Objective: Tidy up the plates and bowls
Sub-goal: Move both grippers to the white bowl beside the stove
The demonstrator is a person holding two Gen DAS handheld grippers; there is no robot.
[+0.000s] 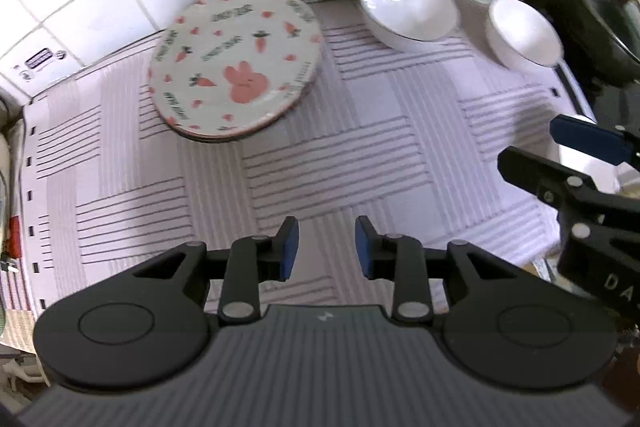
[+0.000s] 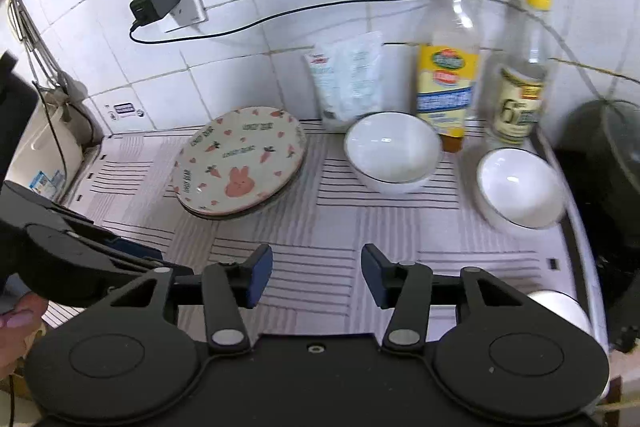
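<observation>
- Striped mat [image 2: 320,227] covers the counter; everything for the task sits on its far half, both grippers hover over the bare near half.
- Plate stack [image 2: 240,163]: far left, bunny-and-carrot plate on top, at least one more plate under it. Already stacked, tilted slightly.
- Big white bowl [image 2: 394,151]: far centre, just right of the plates, apart from them, upright.
- Small white bowl [image 2: 520,189]: right edge of the mat, nearer than the big one, well apart from it, upright. Round, so no long axis; a rim grab works from any side.
- Right gripper [image 2: 316,275]: jaws apart, nothing between the pads. Small bowl lies ahead and right of it, so I judge this the nearer hand for nesting the bowls.
- Left gripper [image 1: 326,247]: jaws narrowly apart, empty. Plates lie ahead-left; bowls are far right of it.
</observation>
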